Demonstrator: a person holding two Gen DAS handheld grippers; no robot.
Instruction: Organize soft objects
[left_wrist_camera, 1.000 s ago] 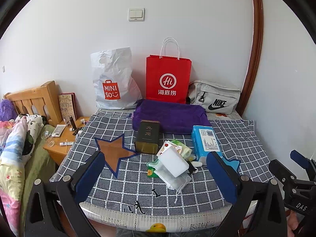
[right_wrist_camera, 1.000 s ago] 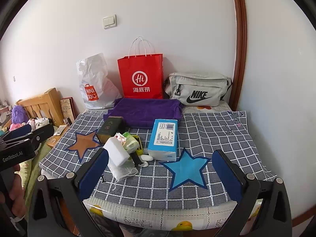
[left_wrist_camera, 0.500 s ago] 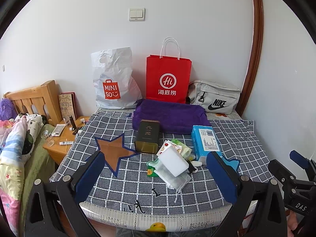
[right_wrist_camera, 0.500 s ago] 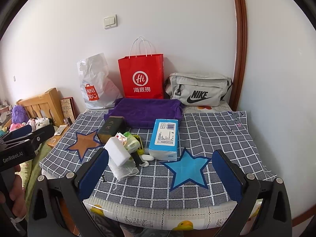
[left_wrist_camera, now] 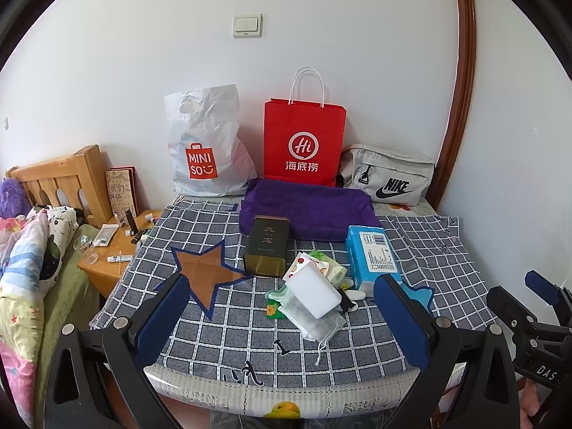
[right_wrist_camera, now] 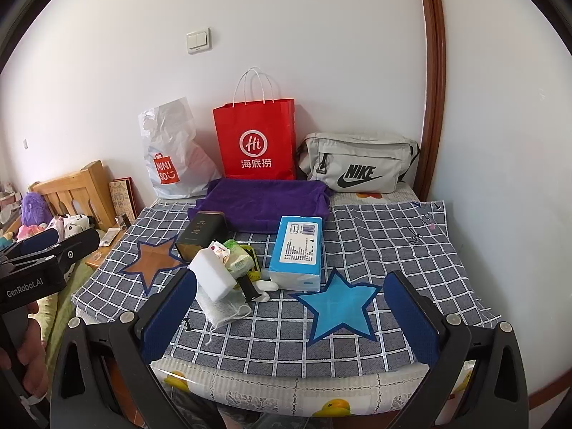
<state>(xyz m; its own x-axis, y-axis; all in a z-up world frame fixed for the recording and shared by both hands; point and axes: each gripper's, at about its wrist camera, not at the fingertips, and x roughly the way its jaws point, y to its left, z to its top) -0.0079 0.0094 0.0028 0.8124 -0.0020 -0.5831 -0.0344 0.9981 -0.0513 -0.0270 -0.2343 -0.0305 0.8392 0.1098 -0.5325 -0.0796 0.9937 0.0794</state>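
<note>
Checked grey cloth (left_wrist_camera: pixel 228 325) covers the bed, and nothing on it has shifted since the earlier frames; both grippers hang at the same near edge, jaws spread wide and empty. In the left wrist view the left gripper (left_wrist_camera: pixel 282 321) frames the clutter at centre: a dark tin (left_wrist_camera: pixel 267 245) upright, then a white sponge block (left_wrist_camera: pixel 312 291) lying tilted on a mesh pouch (left_wrist_camera: pixel 314 325), then a blue tissue pack (left_wrist_camera: pixel 371 255). Behind them lies a folded purple towel (left_wrist_camera: pixel 307 211). In the right wrist view the right gripper (right_wrist_camera: pixel 289 316) frames a blue star patch (right_wrist_camera: pixel 338 307).
</note>
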